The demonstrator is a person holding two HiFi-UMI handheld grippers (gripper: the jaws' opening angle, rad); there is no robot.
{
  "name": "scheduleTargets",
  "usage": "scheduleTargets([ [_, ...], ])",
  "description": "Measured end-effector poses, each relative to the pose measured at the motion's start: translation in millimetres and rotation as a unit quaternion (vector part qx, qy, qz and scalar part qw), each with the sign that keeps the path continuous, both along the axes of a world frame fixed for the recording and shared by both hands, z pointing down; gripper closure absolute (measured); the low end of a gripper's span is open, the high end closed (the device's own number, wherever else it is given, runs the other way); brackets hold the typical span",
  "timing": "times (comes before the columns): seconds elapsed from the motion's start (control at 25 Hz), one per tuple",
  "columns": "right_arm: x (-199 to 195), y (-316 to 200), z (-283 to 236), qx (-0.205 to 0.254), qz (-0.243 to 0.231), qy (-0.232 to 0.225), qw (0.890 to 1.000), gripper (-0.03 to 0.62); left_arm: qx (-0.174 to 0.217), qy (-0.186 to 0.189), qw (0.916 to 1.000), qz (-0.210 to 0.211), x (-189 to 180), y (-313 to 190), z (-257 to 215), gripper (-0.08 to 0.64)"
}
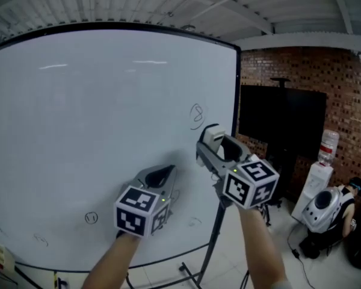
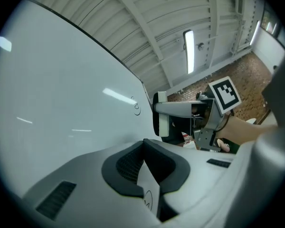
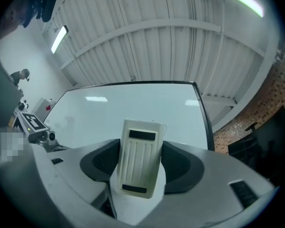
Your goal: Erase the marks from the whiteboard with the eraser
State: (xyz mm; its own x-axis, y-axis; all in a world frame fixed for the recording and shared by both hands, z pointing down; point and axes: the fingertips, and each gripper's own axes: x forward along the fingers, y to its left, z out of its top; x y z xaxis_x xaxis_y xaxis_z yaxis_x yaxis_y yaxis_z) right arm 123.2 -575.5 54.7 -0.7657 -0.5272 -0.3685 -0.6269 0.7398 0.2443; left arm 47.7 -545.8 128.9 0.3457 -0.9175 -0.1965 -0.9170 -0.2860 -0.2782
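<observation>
The large whiteboard [image 1: 96, 113] fills the left of the head view. It carries a looped mark [image 1: 197, 116] near its right edge, a small circle mark [image 1: 91, 217] low down, and faint scribbles [image 1: 41, 240]. My right gripper [image 1: 213, 138] is shut on a cream eraser [image 1: 212, 135], just below the looped mark; whether it touches the board is unclear. The right gripper view has the eraser [image 3: 138, 158] upright between the dark pads [image 3: 102, 160]. My left gripper [image 1: 160, 174] is lower and further left, shut with nothing in it. Its pads [image 2: 126, 167] meet at the tips in the left gripper view, which also catches the eraser [image 2: 160, 114].
A black screen [image 1: 283, 122] hangs on the brick wall [image 1: 343, 101] to the right of the board. A water dispenser [image 1: 320, 164] and a seated person [image 1: 343, 212] are at the lower right. The board's stand leg [image 1: 214, 245] reaches the floor below my right hand.
</observation>
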Motion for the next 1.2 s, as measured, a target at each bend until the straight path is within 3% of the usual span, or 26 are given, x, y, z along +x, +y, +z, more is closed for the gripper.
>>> scheduleTargets([
  [0.36,-28.8,-17.8,-29.3,0.089,0.024,0.027,0.995,0.324,-0.006,-0.006,0.9967,-0.08,-5.6,-2.8,5.0,0.56],
  [0.72,-47.9,-13.4,-50.7,0.149,0.036,-0.016,0.988,0.339,-0.001,-0.016,0.9905,-0.137,-28.2,17.2,3.0,0.56],
  [1.0,-45.5,-17.8,-52.8,0.148,0.016,-0.023,0.989,0.337,-0.004,-0.021,0.9918,-0.126,-19.5,11.0,8.1,0.56],
  [1.2,-22.0,-39.3,-59.3,0.128,0.017,-0.05,0.99,0.337,-0.003,-0.025,0.9919,-0.124,-16.3,8.4,7.3,0.56],
])
